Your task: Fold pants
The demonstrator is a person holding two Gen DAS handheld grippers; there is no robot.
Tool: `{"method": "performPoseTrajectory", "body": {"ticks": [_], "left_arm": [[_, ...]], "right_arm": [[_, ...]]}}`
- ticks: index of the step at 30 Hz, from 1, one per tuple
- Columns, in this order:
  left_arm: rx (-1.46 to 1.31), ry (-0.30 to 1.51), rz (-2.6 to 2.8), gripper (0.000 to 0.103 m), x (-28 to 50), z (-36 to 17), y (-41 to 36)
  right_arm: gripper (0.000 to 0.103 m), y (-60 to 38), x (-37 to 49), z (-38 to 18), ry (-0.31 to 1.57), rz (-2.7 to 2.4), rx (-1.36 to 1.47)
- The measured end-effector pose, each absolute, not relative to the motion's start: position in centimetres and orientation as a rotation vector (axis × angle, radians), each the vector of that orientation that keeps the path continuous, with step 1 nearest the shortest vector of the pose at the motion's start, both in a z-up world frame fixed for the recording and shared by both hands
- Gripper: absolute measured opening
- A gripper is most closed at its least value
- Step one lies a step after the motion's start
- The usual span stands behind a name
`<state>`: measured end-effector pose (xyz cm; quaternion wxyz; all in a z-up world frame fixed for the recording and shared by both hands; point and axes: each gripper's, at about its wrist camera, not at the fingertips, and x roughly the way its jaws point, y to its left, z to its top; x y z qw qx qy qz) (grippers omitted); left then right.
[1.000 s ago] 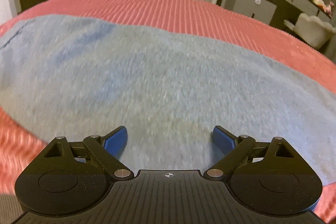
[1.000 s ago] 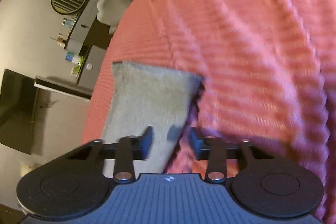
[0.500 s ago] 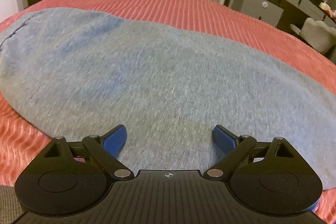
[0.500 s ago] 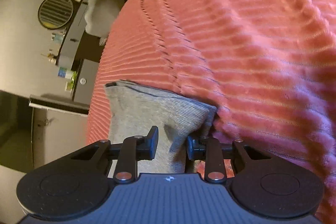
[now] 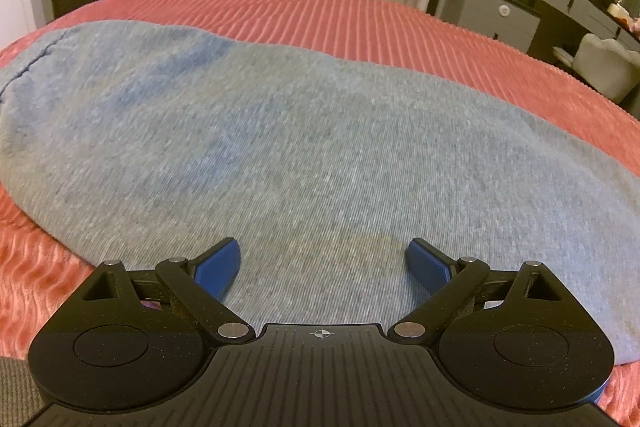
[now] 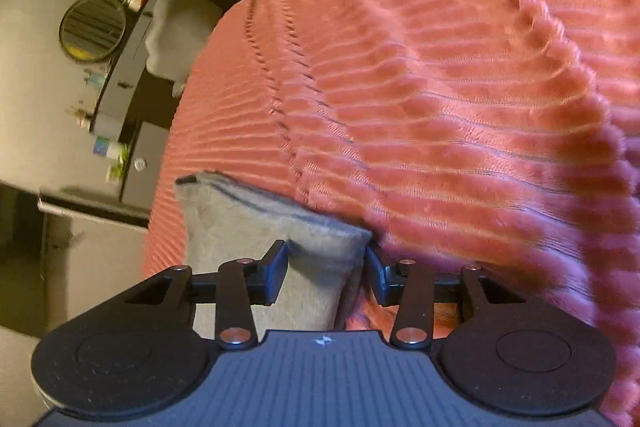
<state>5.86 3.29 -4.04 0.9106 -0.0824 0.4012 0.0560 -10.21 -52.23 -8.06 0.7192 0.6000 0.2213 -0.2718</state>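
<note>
Your left gripper hangs released, blue pads wide, over the grey knit pants spread on the ribbed coral bedspread. Your right gripper stands parted around the hem at 12 o'clock, not clenched.

No readable text, label, brand or number anywhere.

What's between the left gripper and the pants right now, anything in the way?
Nothing visible. The left gripper is open right over the grey pants, which lie flat on the red bedspread. Only pants fabric shows between and ahead of its blue fingers.
</note>
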Motion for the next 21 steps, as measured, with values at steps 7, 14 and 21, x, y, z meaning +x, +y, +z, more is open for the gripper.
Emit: {"method": "performPoseTrajectory", "body": {"ticks": [7, 14, 21], "left_arm": [[-0.182, 0.72, 0.069, 0.094, 5.1, -3.0, 2.9], [-0.176, 0.744, 0.063, 0.094, 5.5, -3.3, 2.8], [-0.176, 0.747, 0.065, 0.094, 5.8, -3.6, 2.8]], "right_arm": [[0.02, -50.6, -10.2, -5.6, 0.407, -0.529, 1.134], [0.034, -51.5, -8.6, -5.8, 0.458, -0.549, 1.132], [0.019, -48.0, -6.2, -0.4, 0.463, -0.521, 0.83]]}}
